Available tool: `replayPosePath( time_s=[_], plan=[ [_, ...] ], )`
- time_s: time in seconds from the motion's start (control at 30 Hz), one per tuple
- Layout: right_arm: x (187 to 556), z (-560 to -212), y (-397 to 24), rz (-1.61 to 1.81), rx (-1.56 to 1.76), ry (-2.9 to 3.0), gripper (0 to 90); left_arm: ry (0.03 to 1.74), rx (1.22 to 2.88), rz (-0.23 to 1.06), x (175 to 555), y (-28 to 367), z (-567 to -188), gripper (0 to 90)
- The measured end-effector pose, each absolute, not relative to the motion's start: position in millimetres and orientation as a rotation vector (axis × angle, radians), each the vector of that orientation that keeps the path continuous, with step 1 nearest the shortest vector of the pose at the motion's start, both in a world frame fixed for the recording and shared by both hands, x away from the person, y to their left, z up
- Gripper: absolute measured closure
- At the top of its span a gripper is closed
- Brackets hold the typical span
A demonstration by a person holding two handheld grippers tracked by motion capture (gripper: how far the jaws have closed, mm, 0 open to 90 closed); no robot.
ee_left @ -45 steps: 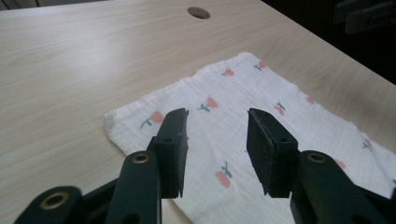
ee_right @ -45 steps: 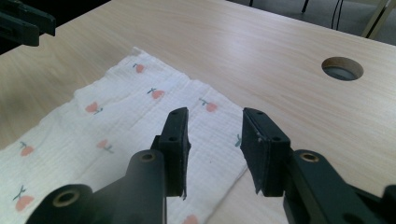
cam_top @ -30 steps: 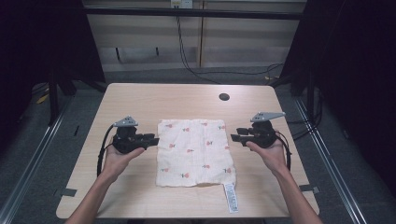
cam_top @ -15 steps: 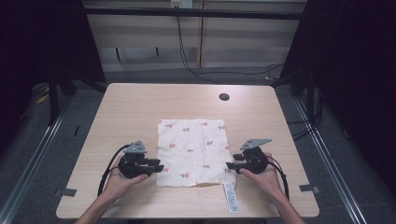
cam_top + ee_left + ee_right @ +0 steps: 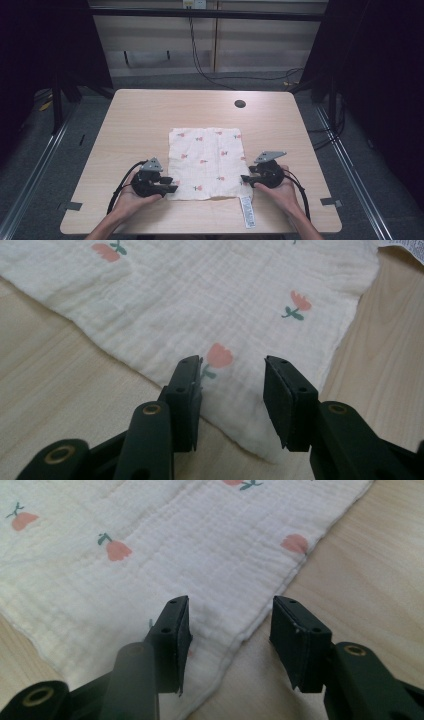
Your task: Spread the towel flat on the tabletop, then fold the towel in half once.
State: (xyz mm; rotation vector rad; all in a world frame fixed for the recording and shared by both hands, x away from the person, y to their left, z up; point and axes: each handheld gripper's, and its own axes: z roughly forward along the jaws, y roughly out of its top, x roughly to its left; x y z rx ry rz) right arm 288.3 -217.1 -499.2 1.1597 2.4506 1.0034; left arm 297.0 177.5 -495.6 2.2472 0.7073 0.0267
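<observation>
A white cloth (image 5: 207,162) printed with small red flowers lies flat in the middle of the wooden table (image 5: 150,115). My left gripper (image 5: 172,185) rests at the cloth's near left corner, open, and in the left gripper view the cloth (image 5: 215,315) runs between its jaws at the left gripper (image 5: 232,390). At the cloth's near right corner my right gripper (image 5: 244,178) is open too. In the right gripper view the cloth (image 5: 165,555) has its hemmed edge lying between the jaws of the right gripper (image 5: 230,630). A white care label (image 5: 247,211) sticks out from the near right corner.
A round dark cable hole (image 5: 240,104) sits in the table's far right part. Bare wood surrounds the cloth on all sides. Metal rails run along the floor on both sides of the table.
Both grippers have come back toward the near edge, from beside the cloth's middle to its two near corners, and dropped low onto the table. The cloth has not moved.
</observation>
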Motion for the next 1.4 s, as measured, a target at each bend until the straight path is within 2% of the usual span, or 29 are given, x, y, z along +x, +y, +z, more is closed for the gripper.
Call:
replayPosePath(
  time_s=[0.03,0.07,0.1,0.13,0.17,0.27,0.4,0.73,0.8,0.83,0.97,1.13,1.4],
  plan=[
    [287.5,-499.6,-215.3,1.007,1.141,2.451,55.9,0.69,2.256,0.046,295.0,177.1,-495.8,58.3],
    [285.4,-498.6,-212.3,0.982,1.131,2.451,64.8,0.681,2.256,0.069,292.3,176.3,-496.4,61.0],
    [285.4,-498.6,-212.3,0.982,1.131,2.451,64.8,0.664,2.279,0.104,289.9,176.1,-495.5,61.0],
    [283.6,-497.9,-210.1,0.975,1.106,2.457,75.3,0.642,2.293,0.127,288.1,176.1,-495.3,73.0],
    [283.6,-497.9,-210.1,0.975,1.106,2.457,75.3,0.631,2.303,0.14,287.0,176.3,-495.1,73.0],
    [281.2,-497.3,-209.2,0.979,1.117,2.462,85.7,0.614,2.31,0.112,289.2,179.8,-495.0,85.9],
    [275.5,-496.9,-213.7,1.004,1.154,2.477,87.7,0.618,2.316,0.109,289.9,178.9,-494.2,88.4],
    [250.2,-495.6,-221.5,1.03,1.143,2.515,87.7,0.6,2.329,0.023,278.5,176.4,-492.5,88.8],
    [250.4,-495.8,-221.5,1.04,1.142,2.522,84.9,0.601,2.326,-0.006,276.4,177.4,-492.3,88.7],
    [251.2,-495.6,-221.7,1.041,1.147,2.527,80.0,0.593,2.328,-0.014,276.2,178.3,-492.1,88.5],
    [254.7,-490.2,-225.5,1.06,1.165,2.48,63.4,0.616,2.265,-0.034,281.4,181.5,-488.6,76.5],
    [268.3,-483.1,-230.9,1.131,1.198,2.451,58.5,0.662,2.23,-0.002,292.2,182.7,-483.3,68.5],
    [294.9,-471.1,-230.4,1.185,1.197,2.428,58.7,0.774,2.186,0.034,318.8,184.5,-480.7,60.8]
  ],
)
